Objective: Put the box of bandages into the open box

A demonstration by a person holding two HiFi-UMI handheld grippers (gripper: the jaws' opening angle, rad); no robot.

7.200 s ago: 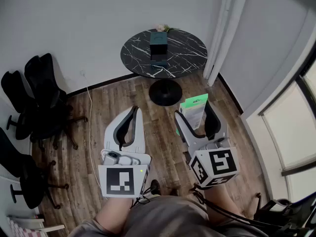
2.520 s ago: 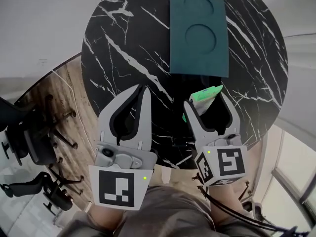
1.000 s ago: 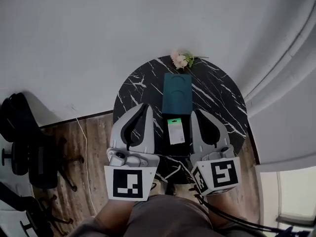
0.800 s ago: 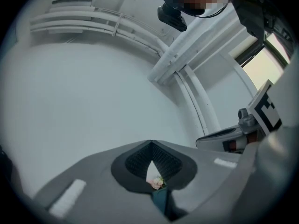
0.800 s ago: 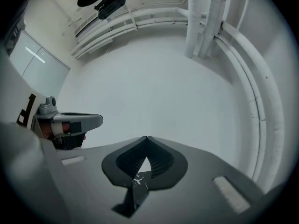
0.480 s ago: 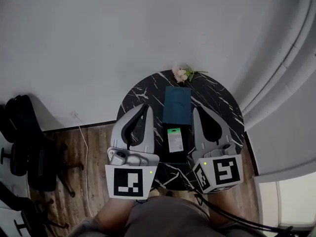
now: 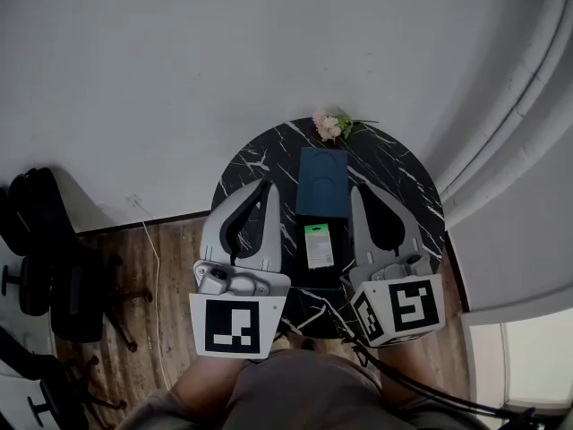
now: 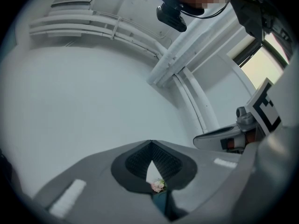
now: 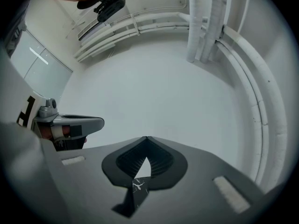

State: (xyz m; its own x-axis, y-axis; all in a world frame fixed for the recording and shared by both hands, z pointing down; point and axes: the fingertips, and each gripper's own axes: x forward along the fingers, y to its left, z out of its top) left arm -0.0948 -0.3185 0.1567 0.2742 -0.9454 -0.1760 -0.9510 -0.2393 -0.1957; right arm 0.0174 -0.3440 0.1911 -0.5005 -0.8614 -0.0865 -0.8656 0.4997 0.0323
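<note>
Left gripper (image 7: pixel 265 186): your jaws are closed tip to tip, gripping nothing.
Right gripper (image 7: pixel 354 191): also clenched and empty.
Box of bandages (image 7: pixel 317 245): lies flat on the table (image 7: pixel 403 186), toward its near edge, between your 2 grippers and just beside the open box (image 7: pixel 322 182).

The counter (image 7: pixel 394 173) is seen as black stone with white veins and a slight sheen. The floor (image 7: pixel 170 249) is laid in brown wood planks. The open box (image 7: pixel 322 182) appears matt dark teal, and the box of bandages (image 7: pixel 318 245) is smooth white-and-green card. The fingers (image 8: pixel 93 181) of the left gripper (image 8: pixel 149 143) are moulded in matt grey plastic and lined with ribbed black pads (image 8: pixel 135 164).
</note>
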